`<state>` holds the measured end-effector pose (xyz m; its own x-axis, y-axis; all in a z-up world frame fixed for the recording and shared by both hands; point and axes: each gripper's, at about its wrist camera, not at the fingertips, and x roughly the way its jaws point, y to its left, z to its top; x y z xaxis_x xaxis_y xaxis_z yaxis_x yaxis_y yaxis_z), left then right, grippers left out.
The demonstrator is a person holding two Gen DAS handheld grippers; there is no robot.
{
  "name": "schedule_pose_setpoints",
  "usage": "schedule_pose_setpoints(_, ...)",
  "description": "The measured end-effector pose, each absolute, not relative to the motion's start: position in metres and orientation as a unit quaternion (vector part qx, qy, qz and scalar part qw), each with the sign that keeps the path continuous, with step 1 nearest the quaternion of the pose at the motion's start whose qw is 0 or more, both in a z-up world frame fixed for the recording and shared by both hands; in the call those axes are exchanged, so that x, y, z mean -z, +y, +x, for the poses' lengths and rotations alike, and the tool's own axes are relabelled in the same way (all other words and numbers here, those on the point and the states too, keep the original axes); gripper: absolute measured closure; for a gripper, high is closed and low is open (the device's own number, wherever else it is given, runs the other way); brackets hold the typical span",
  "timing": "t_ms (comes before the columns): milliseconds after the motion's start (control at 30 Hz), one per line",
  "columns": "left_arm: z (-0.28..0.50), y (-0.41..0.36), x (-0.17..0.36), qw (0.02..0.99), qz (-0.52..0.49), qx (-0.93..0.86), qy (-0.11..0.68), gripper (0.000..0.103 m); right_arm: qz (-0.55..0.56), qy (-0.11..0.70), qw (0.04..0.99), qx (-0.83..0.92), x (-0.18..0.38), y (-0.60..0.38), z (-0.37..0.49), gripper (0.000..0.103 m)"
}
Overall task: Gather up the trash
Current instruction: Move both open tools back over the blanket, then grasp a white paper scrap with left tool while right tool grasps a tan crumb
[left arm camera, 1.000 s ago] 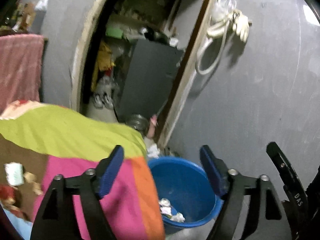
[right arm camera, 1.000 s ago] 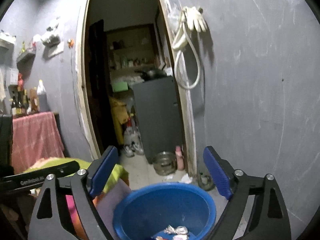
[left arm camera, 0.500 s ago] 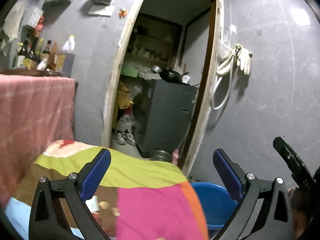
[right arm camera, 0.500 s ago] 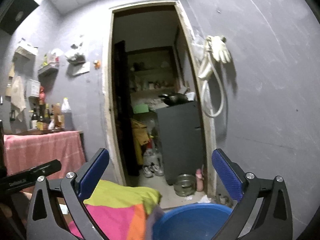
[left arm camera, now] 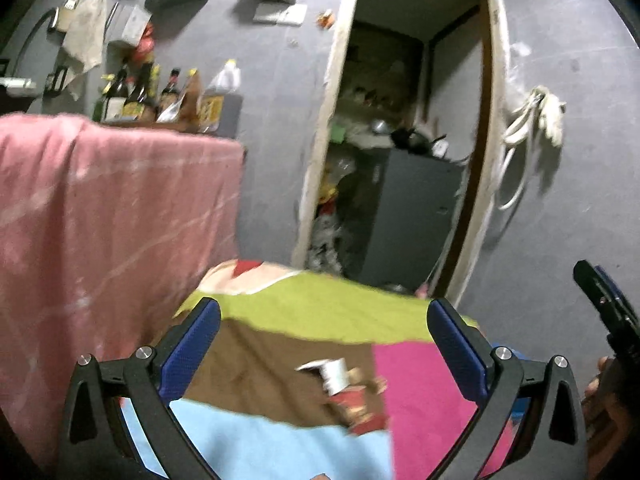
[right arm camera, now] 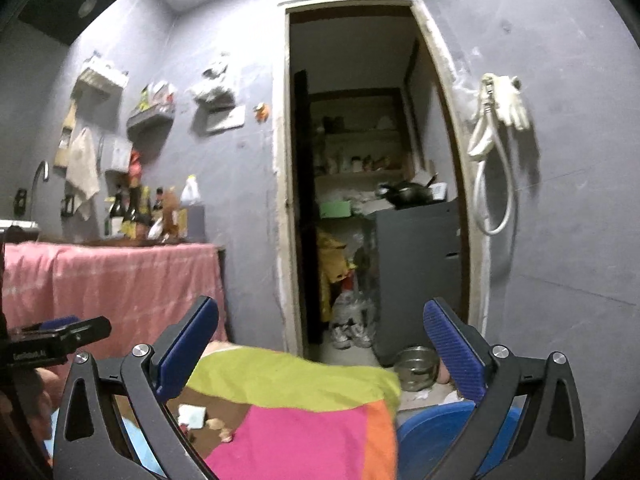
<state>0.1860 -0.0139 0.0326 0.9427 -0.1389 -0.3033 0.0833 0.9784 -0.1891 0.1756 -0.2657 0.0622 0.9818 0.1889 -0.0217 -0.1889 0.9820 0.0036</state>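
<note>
Grey plaster walls [right arm camera: 560, 240] close in around us, with an open doorway [right arm camera: 360, 160] at twelve o'clock leading to a cluttered storeroom. At nine o'clock we see a desk draped in a pink cloth [left arm camera: 100, 220], with a row of bottles [left arm camera: 160, 92] standing along its back edge against the wall. Below and toward six o'clock lies a patchwork cover [left arm camera: 320, 320] in green, brown, pink and light blue.

Our left tongs [left arm camera: 324, 352] hang released above that cover, blue pads spread wide with nothing between them. The trash [left arm camera: 344, 384], a few scraps of white paper and crumpled reddish wrappers, lies on the brown patch at six o'clock, framed between the two pads but not touched by either.

Our right tongs [right arm camera: 320, 352] are released too, pads far apart and gripping nothing. In their view the scraps sit at seven o'clock on the brown patch. At five o'clock, just beside the cover's orange edge, the rim of a blue basin [right arm camera: 432, 428] shows on the floor, with a steel bowl [right arm camera: 416, 366] behind it near the doorway. White gloves and a hose [right arm camera: 500, 120] hang on the wall at two o'clock.
</note>
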Motion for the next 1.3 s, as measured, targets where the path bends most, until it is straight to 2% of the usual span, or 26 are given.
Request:
schedule_pose_setpoints(433,0.22,-0.003,0.022,0.952,-0.092,0.076,0.281,0.003,-0.03,0.13,0.98,-0.149,-0.015,-0.226,0.22,0.0)
schedule_pose_setpoints(533,0.232,-0.006,0.031,0.945,-0.092,0.084,0.303,0.005,-0.028,0.157,0.975,-0.154,-0.004,-0.227,0.23,0.01)
schedule_pose_setpoints(600,0.241,-0.009,0.037,0.937,-0.094,0.097,0.323,0.015,-0.029,0.174,0.972,-0.157,0.002,-0.227,0.236,0.021)
schedule_pose_setpoints(700,0.255,-0.012,0.046,0.924,-0.095,0.113,0.351,0.028,-0.024,0.194,0.967,-0.163,0.013,-0.229,0.244,0.024)
schedule_pose_setpoints(800,0.265,-0.017,0.054,0.915,-0.099,0.127,0.369,0.035,-0.025,0.208,0.963,-0.169,0.02,-0.229,0.249,0.031)
schedule_pose_setpoints(1033,0.291,-0.018,0.063,0.901,-0.117,0.141,0.393,0.047,-0.036,0.234,0.954,-0.186,0.035,-0.227,0.258,0.038)
schedule_pose_setpoints(1100,0.299,-0.016,0.065,0.897,-0.125,0.142,0.399,0.052,-0.036,0.245,0.95,-0.192,0.039,-0.226,0.263,0.045)
schedule_pose_setpoints(1300,0.312,-0.012,0.068,0.886,-0.144,0.152,0.413,0.067,-0.05,0.287,0.932,-0.215,0.052,-0.215,0.278,0.05)
